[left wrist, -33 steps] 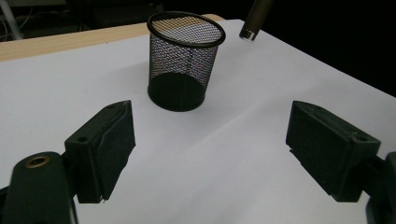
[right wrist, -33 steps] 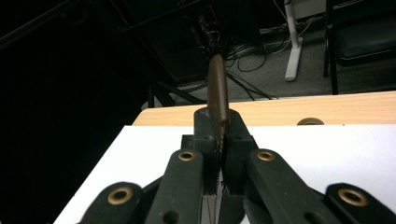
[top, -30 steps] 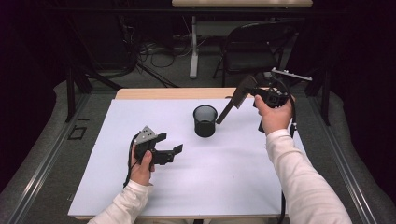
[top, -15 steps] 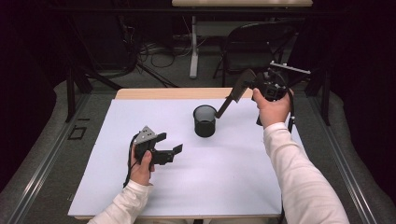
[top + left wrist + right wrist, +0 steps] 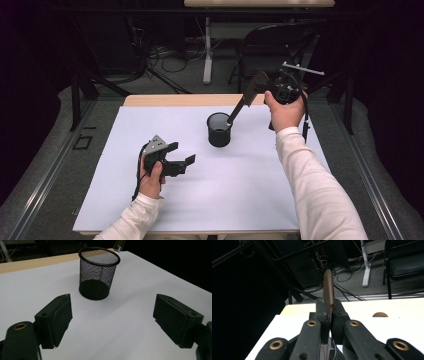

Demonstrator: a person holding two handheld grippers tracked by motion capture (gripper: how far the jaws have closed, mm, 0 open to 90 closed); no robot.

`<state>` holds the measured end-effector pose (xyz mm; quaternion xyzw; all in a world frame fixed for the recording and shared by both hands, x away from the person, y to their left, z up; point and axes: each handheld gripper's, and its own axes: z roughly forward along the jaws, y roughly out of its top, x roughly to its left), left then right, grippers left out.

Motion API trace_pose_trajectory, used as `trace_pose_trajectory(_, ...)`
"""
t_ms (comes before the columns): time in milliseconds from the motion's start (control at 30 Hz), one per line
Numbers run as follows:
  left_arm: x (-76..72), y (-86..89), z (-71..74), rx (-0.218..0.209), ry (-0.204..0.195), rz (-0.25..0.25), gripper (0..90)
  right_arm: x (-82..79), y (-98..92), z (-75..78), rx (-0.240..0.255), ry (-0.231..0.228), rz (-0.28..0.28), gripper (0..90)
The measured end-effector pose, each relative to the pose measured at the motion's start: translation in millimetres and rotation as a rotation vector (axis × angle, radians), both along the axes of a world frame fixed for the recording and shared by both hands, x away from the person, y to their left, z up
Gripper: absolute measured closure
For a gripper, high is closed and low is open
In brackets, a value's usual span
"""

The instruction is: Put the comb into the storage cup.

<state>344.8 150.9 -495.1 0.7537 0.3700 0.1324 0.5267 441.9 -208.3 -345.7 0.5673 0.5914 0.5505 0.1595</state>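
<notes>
My right fingers clench a brown stick tilted over the cup; left fingers released. A steep tilt could tip the cup.

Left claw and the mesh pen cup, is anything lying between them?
Nothing: in the left gripper view, bare white table cover runs from the open left claw up to the black mesh pen cup.
</notes>
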Motion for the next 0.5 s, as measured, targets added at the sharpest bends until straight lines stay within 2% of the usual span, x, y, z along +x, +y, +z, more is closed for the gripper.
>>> trace_pose_trajectory(500, 0.6, 0.2, -0.9, 0.007, 0.003, 0.001, 16.0, 11.9, 8.6, -7.2, 0.01, 0.008, -0.017, 87.1)
